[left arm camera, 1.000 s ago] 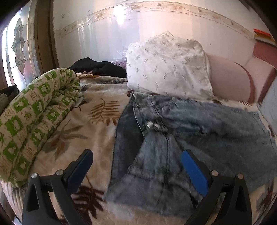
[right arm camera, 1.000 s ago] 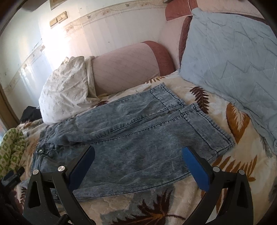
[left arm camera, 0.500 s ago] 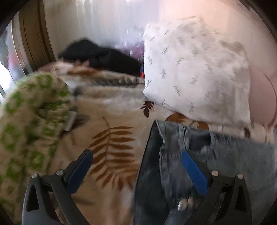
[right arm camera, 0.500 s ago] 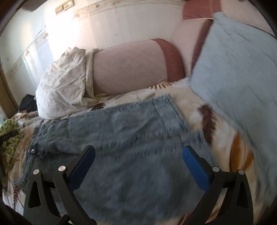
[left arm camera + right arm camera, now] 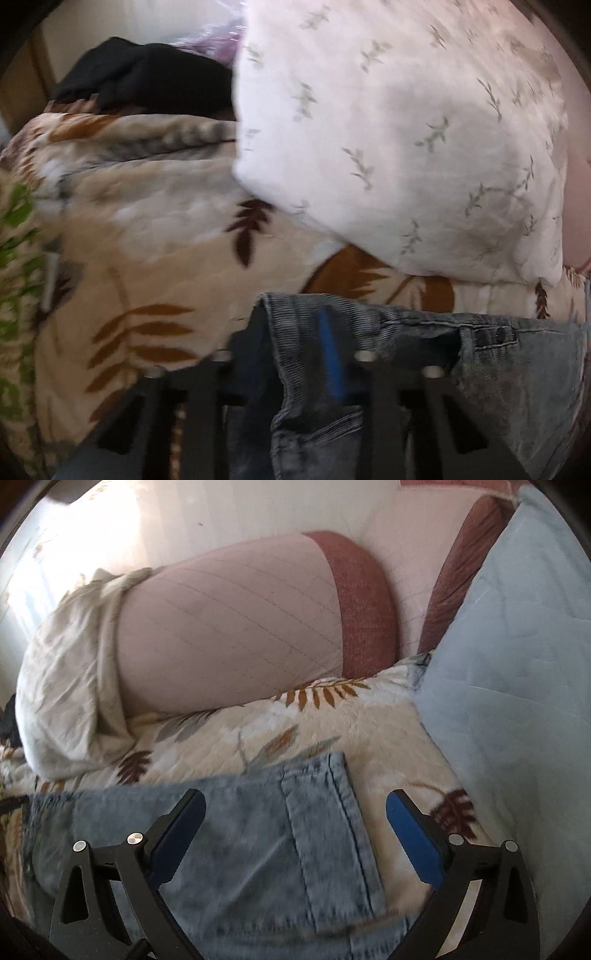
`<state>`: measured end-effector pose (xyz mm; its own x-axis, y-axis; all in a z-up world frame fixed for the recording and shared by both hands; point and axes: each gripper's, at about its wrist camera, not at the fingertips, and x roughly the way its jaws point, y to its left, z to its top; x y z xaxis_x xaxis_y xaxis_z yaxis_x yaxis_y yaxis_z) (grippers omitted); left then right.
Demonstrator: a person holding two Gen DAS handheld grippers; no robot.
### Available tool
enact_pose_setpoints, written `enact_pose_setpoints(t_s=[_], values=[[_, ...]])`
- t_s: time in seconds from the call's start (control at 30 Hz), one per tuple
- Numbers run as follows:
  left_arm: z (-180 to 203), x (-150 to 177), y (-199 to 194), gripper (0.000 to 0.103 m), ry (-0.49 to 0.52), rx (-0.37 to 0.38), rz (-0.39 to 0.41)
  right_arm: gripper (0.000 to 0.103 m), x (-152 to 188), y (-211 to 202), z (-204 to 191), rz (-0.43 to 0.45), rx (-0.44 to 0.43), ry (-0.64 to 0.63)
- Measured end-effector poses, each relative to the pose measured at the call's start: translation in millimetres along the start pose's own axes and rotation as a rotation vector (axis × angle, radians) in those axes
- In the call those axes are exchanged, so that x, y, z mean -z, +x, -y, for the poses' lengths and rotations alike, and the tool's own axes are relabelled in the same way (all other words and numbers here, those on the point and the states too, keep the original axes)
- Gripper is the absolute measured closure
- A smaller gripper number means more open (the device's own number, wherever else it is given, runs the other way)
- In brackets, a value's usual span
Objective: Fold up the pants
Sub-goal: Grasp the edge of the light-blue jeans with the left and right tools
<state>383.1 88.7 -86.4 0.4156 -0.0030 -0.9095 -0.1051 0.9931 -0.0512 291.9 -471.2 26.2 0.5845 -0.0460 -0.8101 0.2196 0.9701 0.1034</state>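
Light-blue denim pants (image 5: 517,369) lie flat on the leaf-print bedspread (image 5: 147,240). In the left wrist view my left gripper (image 5: 291,325) is at the waistband's far corner. Its jaws are closing, and the denim corner fills the narrow gap between the black finger and the blue pad (image 5: 328,354). In the right wrist view my right gripper (image 5: 295,797) hangs over the far leg's hem (image 5: 325,812) of the pants (image 5: 240,849). Its jaws stand wide and are closing slightly. Denim lies below and between the fingers, and the pads do not touch it.
A white leaf-print pillow (image 5: 406,129) lies just beyond the waistband, with black clothing (image 5: 147,74) behind it and a green-patterned quilt (image 5: 14,258) at the left. A pink bolster (image 5: 229,627) and a light-blue quilt (image 5: 517,664) border the hem end.
The left gripper moved forward to the waistband's far corner and closed from wide open onto the denim. The right gripper moved forward across the legs to the far hem, still wide.
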Motion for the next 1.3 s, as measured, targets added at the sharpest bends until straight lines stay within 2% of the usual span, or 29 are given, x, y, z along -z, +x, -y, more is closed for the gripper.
enact_pose_setpoints(t_s=[0.07, 0.13, 0.17, 0.37, 0.47, 0.5, 0.63, 0.73, 0.77, 0.8, 0.9, 1.07, 1.17, 1.3], values=[[6.0, 0.9, 7.5, 0.091, 0.026, 0.015, 0.001, 0.011, -10.9, 15.7, 5.1, -0.023, 0.001, 0.017], [8.7, 2.5, 15.7, 0.094, 0.037, 0.017, -0.001, 0.017, -19.5, 29.3, 7.7, -0.042, -0.011, 0.026], [9.1, 3.0, 18.3, 0.097, 0.039, 0.019, 0.0, 0.023, -22.8, 35.6, 7.6, -0.053, -0.018, 0.028], [11.6, 0.6, 24.7, 0.098, 0.065, 0.047, 0.018, 0.043, -35.3, 78.4, 15.0, -0.118, 0.06, 0.05], [14.0, -1.1, 25.0, 0.098, 0.077, 0.063, 0.024, 0.043, -35.0, 95.3, 23.1, -0.142, 0.098, 0.065], [12.7, -5.5, 18.8, 0.098, 0.075, 0.069, 0.02, 0.044, -33.5, 100.9, 25.5, -0.159, 0.099, 0.072], [14.3, -9.9, 8.3, 0.098, 0.07, 0.084, 0.025, 0.062, -22.9, 111.2, 25.4, -0.194, 0.071, 0.057], [15.5, -11.6, -5.3, 0.099, 0.061, 0.089, 0.042, 0.076, -19.3, 106.3, 20.8, -0.185, 0.079, 0.037], [14.2, -13.0, -10.8, 0.099, 0.054, 0.092, 0.045, 0.083, -18.4, 102.5, 19.9, -0.175, 0.089, 0.031], [12.6, -13.0, -17.7, 0.099, 0.047, 0.096, 0.047, 0.085, -17.5, 98.6, 19.0, -0.167, 0.086, 0.029], [8.2, -15.5, -40.7, 0.099, 0.019, 0.11, 0.073, 0.086, -14.3, 76.4, 17.8, -0.129, 0.081, 0.044], [-1.6, -12.2, -100.3, 0.099, -0.014, 0.175, 0.144, 0.087, -11.9, 27.0, 13.7, -0.048, 0.051, 0.088], [-5.7, 2.8, -133.8, 0.099, -0.013, 0.208, 0.175, 0.087, -6.9, -6.3, 13.1, 0.002, 0.035, 0.119], [-20.7, 39.8, -168.1, 0.099, -0.006, 0.245, 0.196, 0.087, 9.0, -42.0, 31.0, 0.034, 0.003, 0.159]])
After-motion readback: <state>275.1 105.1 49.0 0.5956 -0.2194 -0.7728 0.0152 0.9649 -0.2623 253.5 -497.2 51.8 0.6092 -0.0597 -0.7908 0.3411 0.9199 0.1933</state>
